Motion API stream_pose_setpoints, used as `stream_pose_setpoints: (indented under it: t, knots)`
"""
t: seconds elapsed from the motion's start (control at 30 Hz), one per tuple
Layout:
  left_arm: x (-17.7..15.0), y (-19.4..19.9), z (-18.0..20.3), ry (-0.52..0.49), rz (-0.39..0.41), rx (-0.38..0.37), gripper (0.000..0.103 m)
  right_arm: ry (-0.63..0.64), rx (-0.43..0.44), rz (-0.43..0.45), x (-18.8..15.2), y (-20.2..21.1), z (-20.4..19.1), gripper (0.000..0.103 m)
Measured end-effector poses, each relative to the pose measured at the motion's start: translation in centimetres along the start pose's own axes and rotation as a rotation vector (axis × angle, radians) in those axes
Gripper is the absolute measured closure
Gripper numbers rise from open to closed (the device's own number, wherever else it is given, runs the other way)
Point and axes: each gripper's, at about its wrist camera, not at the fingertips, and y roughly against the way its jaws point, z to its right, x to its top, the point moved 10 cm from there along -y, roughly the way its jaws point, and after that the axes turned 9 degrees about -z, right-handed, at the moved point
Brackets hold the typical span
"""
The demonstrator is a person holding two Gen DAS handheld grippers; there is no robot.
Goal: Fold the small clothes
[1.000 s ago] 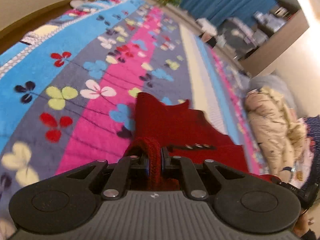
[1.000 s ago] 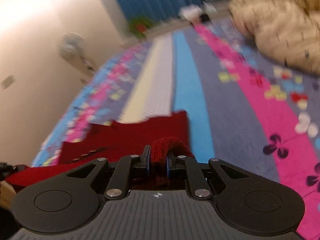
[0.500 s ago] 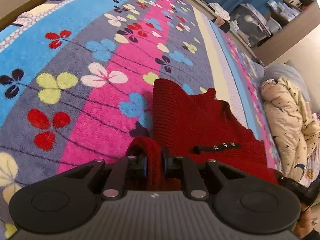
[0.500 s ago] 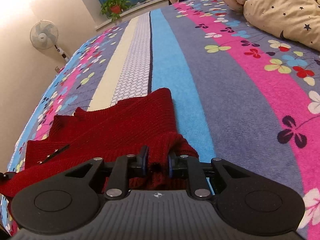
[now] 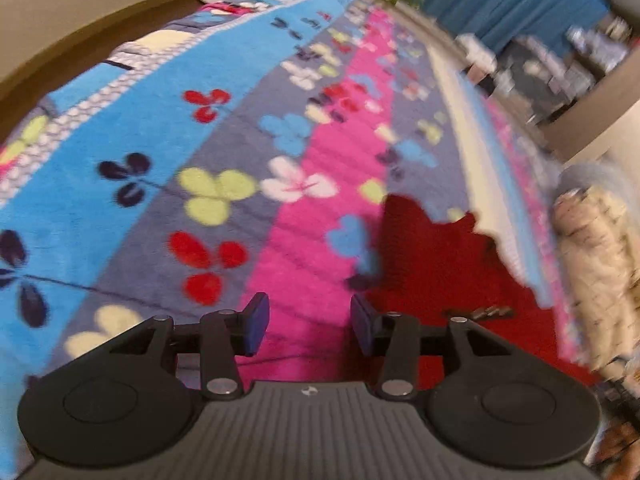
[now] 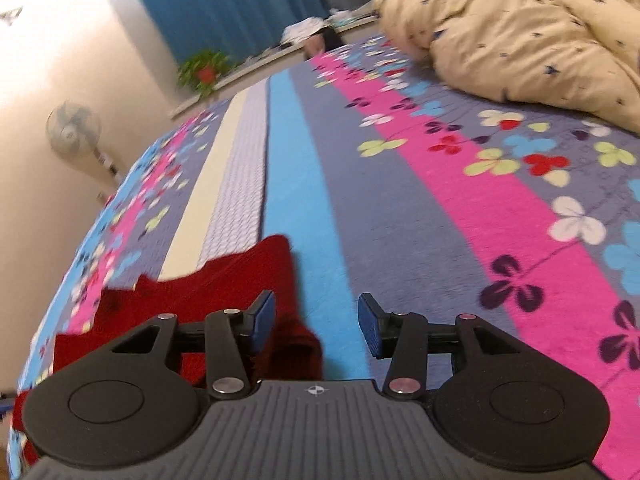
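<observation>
Both my grippers are spread wide with nothing between the fingers. The left gripper (image 5: 309,322) hangs over the bedspread (image 5: 168,128), and the red knit garment (image 5: 444,264) lies flat on the bed ahead of and to the right of its fingers. On the right gripper (image 6: 316,322), the same garment (image 6: 224,284) sits ahead and to the left, with a raised hump of knit just beside the left finger.

My worry is that hump: I judge the fold there has not settled flat, so the springy knit may roll open, or catch on the left finger if I pull away sideways. Both views are smeared, so I cannot judge edge alignment well, and a hasty re-grab could pinch the bedspread's pile along with the knit.

The left view alone shows a row of small buttons (image 5: 490,312) just beyond its right finger and the garment's jagged far edge. Only the right view shows the hump, plus the cream duvet (image 6: 520,36) well beyond its fingers.
</observation>
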Motion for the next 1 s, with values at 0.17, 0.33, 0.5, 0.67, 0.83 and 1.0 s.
stream_pose_setpoints:
  t: [0.17, 0.33, 0.5, 0.67, 0.83, 1.0]
  knots:
    - [-1.1, -0.4, -1.0, -0.077, -0.054, 0.086, 0.049, 0.065, 0.021, -0.013, -0.5, 0.7, -0.2, 0.055]
    - [-2.5, -0.5, 0.8, -0.196, -0.070, 0.066, 0.040, 0.224, 0.026, -0.145, -3.2, -0.6, -1.5, 0.055]
    - [-3.6, -1.1, 3.5, -0.304, -0.085, 0.047, 0.040, 0.366, 0.006, -0.222, -5.5, -1.7, -3.0, 0.054]
    - [-3.7, -2.2, 5.5, -0.377, -0.081, 0.062, 0.040, 0.460, -0.040, -0.213, -5.9, -2.3, -4.6, 0.054]
    - [-2.5, -1.8, 7.0, -0.363, -0.012, 0.046, 0.040, 0.465, -0.069, -0.152, -4.9, -2.5, -5.6, 0.054]
    - [-1.1, -1.8, 7.8, -0.322, 0.033, 0.029, 0.040, 0.419, -0.080, -0.092, -3.2, -2.8, -6.1, 0.054]
